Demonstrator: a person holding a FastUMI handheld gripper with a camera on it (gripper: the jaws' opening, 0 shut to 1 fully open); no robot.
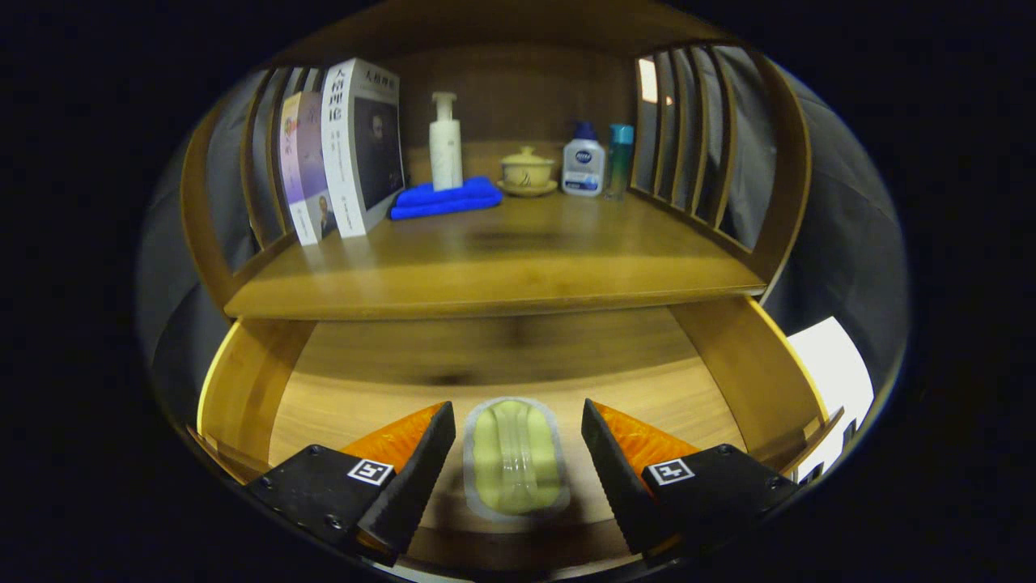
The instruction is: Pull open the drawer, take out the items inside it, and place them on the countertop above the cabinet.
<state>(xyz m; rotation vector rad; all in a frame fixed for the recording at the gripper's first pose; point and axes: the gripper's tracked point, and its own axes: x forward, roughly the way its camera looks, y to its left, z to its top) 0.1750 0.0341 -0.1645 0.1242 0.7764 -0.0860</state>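
Observation:
The wooden drawer (pixel 243 389) stands pulled open beneath the countertop (pixel 502 267). On its floor lies a pale green item in a clear plastic wrap (pixel 514 457), flat and lengthwise. My gripper (pixel 518 453) is open over the drawer, with one finger on each side of the wrapped item and a gap between each finger and it. Whether the fingertips touch the drawer floor is hard to tell.
On the countertop stand two books (pixel 344 150) at the left, a white pump bottle (pixel 445 146) on a folded blue cloth (pixel 445 198), a lidded cup on a saucer (pixel 528 172), a small white bottle (pixel 583 162) and a teal bottle (pixel 620 158). Slatted wooden sides (pixel 696 146) flank the countertop.

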